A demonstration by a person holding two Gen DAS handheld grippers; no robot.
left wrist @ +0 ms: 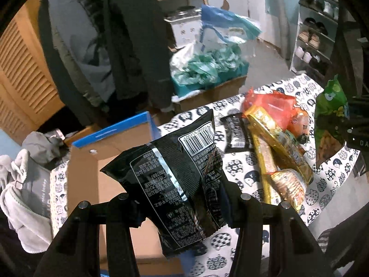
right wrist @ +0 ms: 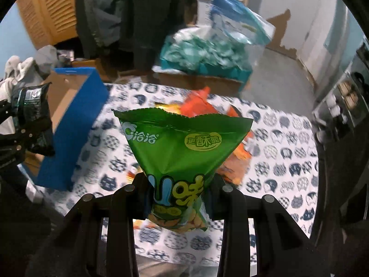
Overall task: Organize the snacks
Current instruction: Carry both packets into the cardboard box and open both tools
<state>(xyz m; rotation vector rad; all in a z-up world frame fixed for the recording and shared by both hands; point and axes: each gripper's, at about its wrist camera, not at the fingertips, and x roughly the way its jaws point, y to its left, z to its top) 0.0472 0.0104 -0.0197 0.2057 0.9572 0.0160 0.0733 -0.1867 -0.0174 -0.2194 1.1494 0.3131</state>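
Our left gripper (left wrist: 182,204) clamps a black snack bag (left wrist: 182,180), barcode side up, above the cardboard box (left wrist: 110,161). Our right gripper (right wrist: 178,194) pinches a green snack bag (right wrist: 182,147) marked "洽洽" over the cat-print tabletop (right wrist: 288,161).

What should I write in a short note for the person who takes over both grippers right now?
Left gripper: shut on the black snack bag, lifted beside the open cardboard box.
Right gripper: shut on the green snack bag, lifted above the cat-print table.
Done: both bags picked up; the visible part of the box looks empty.
Left: several packets lie piled on the table.
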